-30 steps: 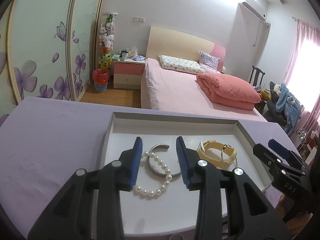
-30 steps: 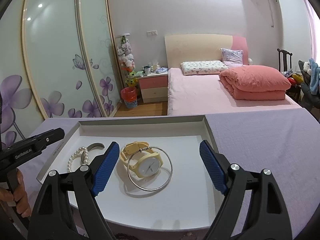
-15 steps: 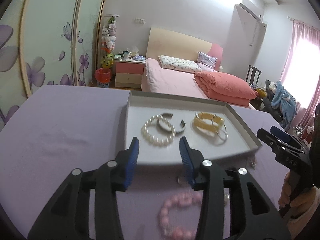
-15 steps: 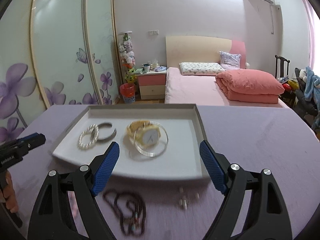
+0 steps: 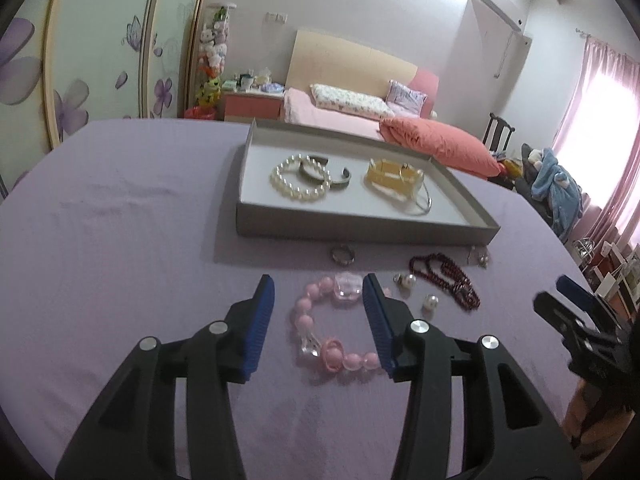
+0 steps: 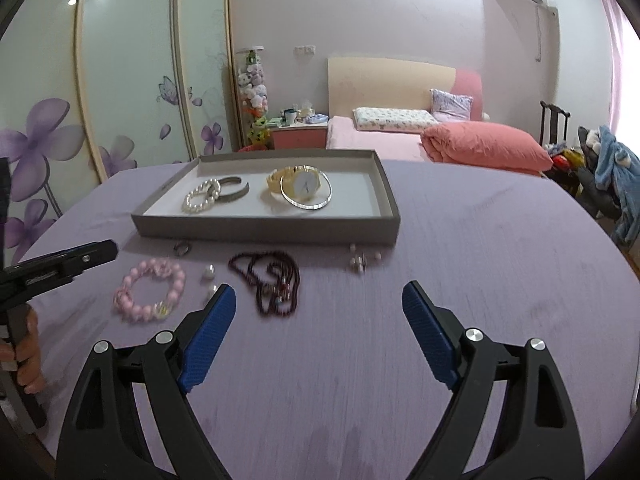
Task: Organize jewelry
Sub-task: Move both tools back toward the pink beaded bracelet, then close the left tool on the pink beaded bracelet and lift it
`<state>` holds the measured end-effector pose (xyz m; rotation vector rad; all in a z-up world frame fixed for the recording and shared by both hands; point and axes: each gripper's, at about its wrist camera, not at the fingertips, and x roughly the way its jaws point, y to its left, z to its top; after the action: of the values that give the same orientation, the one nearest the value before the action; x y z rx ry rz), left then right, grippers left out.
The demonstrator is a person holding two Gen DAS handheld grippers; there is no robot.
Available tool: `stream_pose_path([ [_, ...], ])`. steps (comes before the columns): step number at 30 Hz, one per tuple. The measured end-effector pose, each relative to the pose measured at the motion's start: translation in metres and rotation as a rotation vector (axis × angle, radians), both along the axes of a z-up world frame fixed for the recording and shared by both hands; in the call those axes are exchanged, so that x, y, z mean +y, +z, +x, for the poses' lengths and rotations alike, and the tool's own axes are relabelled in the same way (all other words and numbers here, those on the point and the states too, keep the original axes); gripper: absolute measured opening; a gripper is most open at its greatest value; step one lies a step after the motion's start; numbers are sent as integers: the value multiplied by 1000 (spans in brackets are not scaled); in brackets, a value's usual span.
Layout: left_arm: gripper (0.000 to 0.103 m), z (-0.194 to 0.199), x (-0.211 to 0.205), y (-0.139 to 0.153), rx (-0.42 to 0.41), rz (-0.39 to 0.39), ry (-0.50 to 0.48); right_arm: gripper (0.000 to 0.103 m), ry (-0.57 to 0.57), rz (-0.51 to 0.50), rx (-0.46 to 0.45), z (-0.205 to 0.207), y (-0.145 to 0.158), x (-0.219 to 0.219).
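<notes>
Hovering low over the purple tabletop (image 5: 120,240), the left hand-held gripper (image 5: 320,320) is keeping its blue pads apart, and the pink bead bracelet (image 5: 316,332) is lying flat on the cloth in the gap between them, with no pad visibly touching it. Just past that bracelet, a small ring (image 5: 343,256) is sitting close to the near wall of the grey tray (image 5: 360,228). To its right, two pearl earrings (image 5: 418,290) are resting beside a dark red bead necklace (image 5: 448,280), which is lying in a loose heap.

Inside the tray, a white pearl bracelet (image 5: 298,182) is lying at the left, overlapping a dark metal cuff (image 5: 326,174). A yellow watch (image 5: 394,176) is sitting to the right of them, with a thin silver bangle (image 5: 420,204) leaning against it.

The right hand-held gripper (image 6: 320,312) is holding its pads wide apart above bare cloth, gripping nothing. From its camera the dark necklace (image 6: 268,280) is lying just ahead of its left pad, the pink bracelet (image 6: 150,292) is further left, and another small cluster of earrings (image 6: 362,262) is sitting near the tray's front right corner. The tray (image 6: 264,232) is standing well beyond both tools, with the watch (image 6: 296,186) showing its white face.
</notes>
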<state>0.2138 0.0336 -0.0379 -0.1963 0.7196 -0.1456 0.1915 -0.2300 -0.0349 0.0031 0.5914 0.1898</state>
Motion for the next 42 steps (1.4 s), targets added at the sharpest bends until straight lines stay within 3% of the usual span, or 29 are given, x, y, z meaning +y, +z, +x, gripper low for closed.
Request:
stream_pose_path([
  [6,44,15,-9,-16,80,30,6,85,-27,24,-12,-10,-4,-1],
  [11,35,29,-9,-27,159,33,14,85,-23,29,-13,-13,-5,-3],
  [17,31,33,-20,-28,167,104,10,85,-28,37,-10,-14,-6,-4],
  [19,16,34,-21,-29,172,123,16,85,-29,40,-9,-14,-6,-5],
  [25,13,32,-14,-28,167,93,13,85,-30,44,-7,-14,-5,-6],
  [29,13,26,5,-22,118,7,42,85,-28,54,1,-13,-6,-7],
  [35,13,8,41,5,-69,-121,102,85,-11,52,30,-4,-8,-3],
  [42,13,3,59,16,-146,-167,137,85,28,3,159,26,-22,15],
])
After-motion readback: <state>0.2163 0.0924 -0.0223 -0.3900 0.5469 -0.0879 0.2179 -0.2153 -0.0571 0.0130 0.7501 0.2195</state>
